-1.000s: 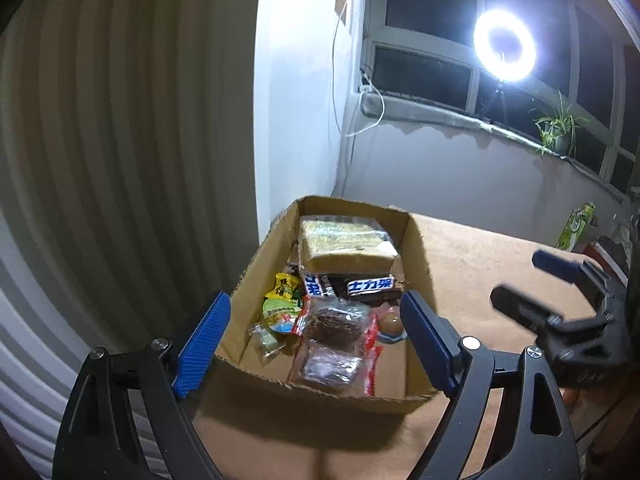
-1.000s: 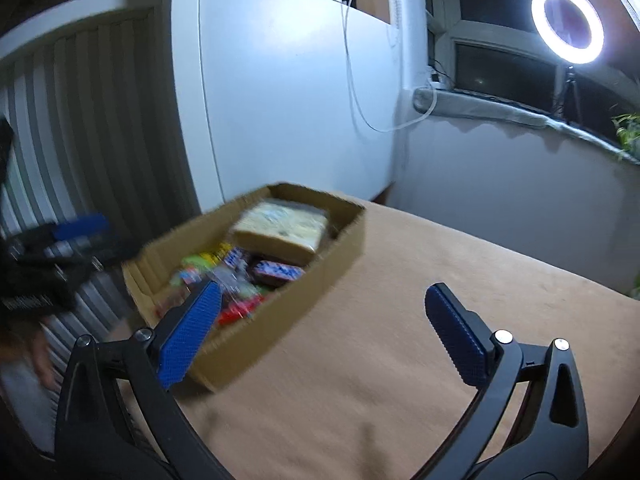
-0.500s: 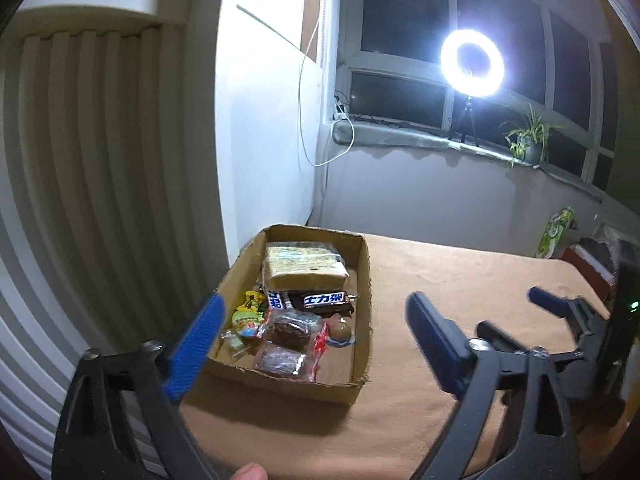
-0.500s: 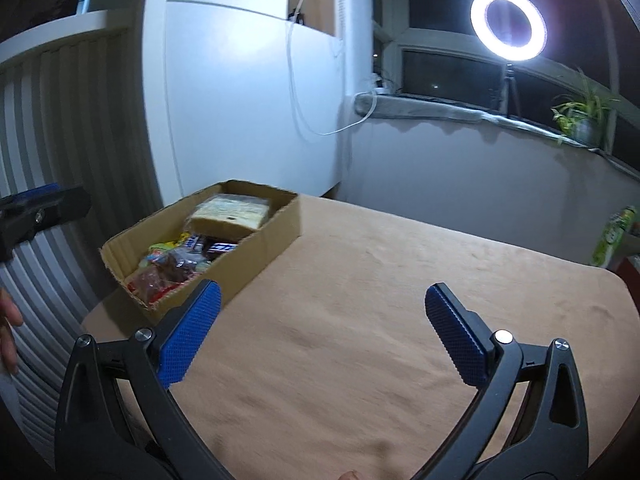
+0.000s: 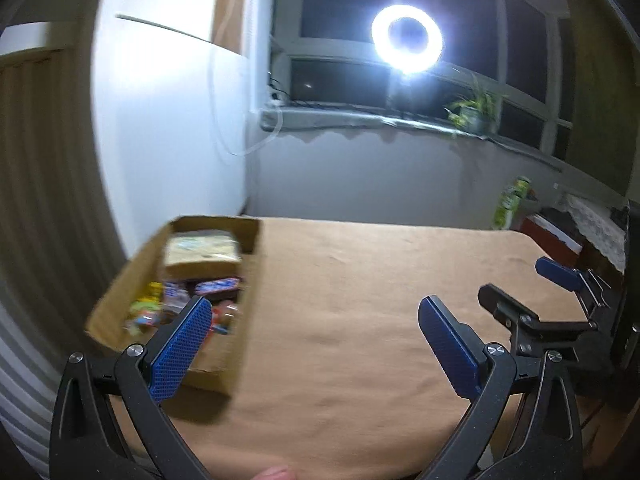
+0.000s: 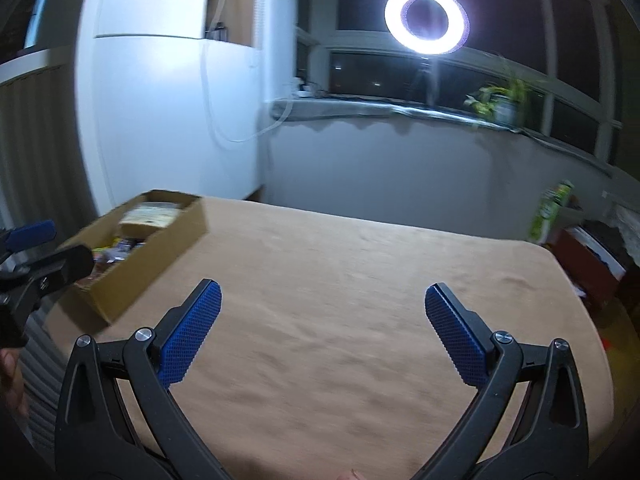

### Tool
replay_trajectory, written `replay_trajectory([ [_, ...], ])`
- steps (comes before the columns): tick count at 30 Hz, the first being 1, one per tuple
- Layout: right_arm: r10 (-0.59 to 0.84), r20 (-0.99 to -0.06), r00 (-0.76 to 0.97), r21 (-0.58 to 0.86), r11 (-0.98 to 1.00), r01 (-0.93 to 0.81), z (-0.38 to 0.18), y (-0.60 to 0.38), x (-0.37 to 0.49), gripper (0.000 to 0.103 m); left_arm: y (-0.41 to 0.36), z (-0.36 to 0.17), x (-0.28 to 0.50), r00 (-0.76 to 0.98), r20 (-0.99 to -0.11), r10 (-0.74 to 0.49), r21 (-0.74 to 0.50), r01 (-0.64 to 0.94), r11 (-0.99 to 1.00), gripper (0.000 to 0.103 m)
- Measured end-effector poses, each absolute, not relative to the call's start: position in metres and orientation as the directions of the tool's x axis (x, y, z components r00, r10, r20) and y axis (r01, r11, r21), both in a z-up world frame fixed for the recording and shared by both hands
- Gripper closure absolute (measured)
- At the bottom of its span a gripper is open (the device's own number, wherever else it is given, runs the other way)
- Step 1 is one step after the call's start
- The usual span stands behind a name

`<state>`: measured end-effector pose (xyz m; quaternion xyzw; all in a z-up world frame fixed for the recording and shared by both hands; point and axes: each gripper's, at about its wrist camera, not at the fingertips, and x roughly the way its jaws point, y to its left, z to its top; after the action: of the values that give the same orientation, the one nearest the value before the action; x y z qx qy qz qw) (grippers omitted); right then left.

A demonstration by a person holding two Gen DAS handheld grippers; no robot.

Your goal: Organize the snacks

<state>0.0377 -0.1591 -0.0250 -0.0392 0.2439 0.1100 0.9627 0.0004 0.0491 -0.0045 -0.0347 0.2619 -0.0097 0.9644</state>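
Note:
A cardboard box (image 5: 248, 320) full of snacks stands at the left end of the table (image 5: 360, 300). A wrapped bread pack (image 5: 202, 250) lies at its far end, with chocolate bars (image 5: 216, 286) and small packets nearer. The box also shows in the right wrist view (image 6: 160, 256). My left gripper (image 5: 316, 324) is open and empty, held above the table just right of the box. My right gripper (image 6: 322, 320) is open and empty over the middle of the table. The right gripper shows in the left wrist view (image 5: 532, 292), and the left gripper in the right wrist view (image 6: 44, 252).
The table is covered with a tan cloth (image 6: 360, 280). A white cabinet (image 6: 160, 120) stands behind the box. A ring light (image 6: 426, 20) and a potted plant (image 6: 500, 100) are at the window. A green packet (image 6: 550, 208) and a red box (image 6: 588, 260) are past the table's right end.
Both grippers have pulled back and swung right, away from the box. The box now sits at the left of both views, and more of the table shows. Both stay open.

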Motion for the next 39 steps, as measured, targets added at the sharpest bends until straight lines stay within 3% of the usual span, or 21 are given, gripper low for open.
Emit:
replay_trajectory([
  [8, 0.134, -0.483, 0.865, -0.002, 0.988, -0.154, -0.023, -0.192, 0.038, 0.000, 0.017, -0.009, 0.001, 0.849, -0.527, -0.045, -0.032, 0.033, 0.999, 0.000],
  [39, 0.144, -0.483, 0.863, 0.000, 0.986, -0.165, -0.022, -0.190, 0.040, 0.000, 0.011, -0.011, -0.005, 0.839, -0.543, -0.042, -0.022, 0.036, 0.999, 0.000],
])
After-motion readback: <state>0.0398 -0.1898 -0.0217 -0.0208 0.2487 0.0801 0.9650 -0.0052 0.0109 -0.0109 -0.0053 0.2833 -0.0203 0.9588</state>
